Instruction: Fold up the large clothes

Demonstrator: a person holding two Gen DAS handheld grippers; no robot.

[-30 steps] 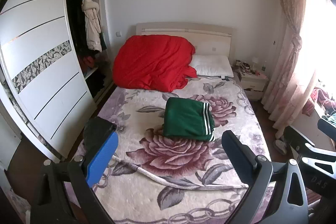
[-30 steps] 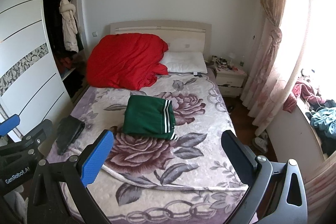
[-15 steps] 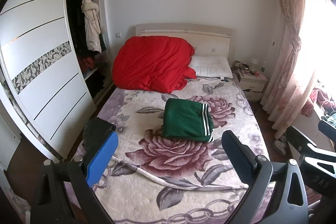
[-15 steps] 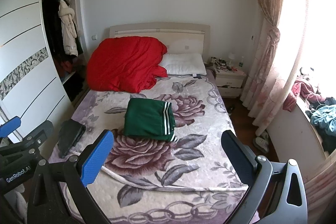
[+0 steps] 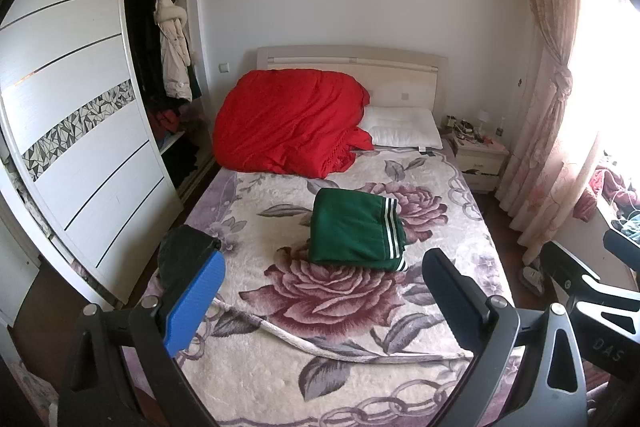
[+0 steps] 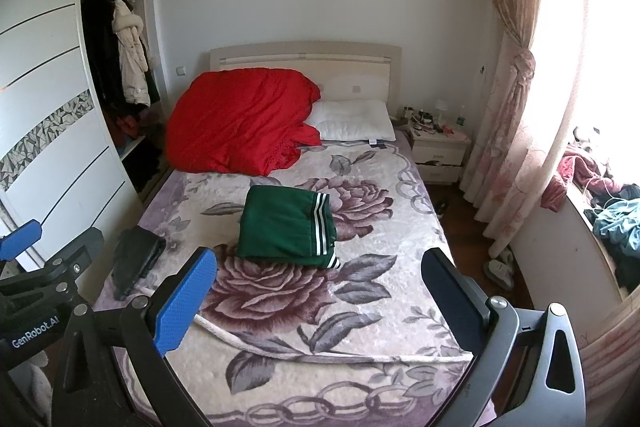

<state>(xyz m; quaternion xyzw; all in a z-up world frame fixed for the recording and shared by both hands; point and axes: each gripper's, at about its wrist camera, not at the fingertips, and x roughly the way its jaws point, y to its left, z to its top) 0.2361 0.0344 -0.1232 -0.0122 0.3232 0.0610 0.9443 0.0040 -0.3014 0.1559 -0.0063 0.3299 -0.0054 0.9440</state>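
Both grippers, left gripper (image 5: 320, 291) and right gripper (image 6: 320, 287), hover with jaws apart and empty above the bed (image 5: 440, 387), near the folded green garment (image 5: 354, 229).

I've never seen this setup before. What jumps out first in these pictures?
A big red quilt heaped at the head of the bed, beside a white pillow. A folded green garment with white stripes lies mid-bed on the rose-patterned blanket. Up close, both the left gripper and right gripper are open and hold nothing.
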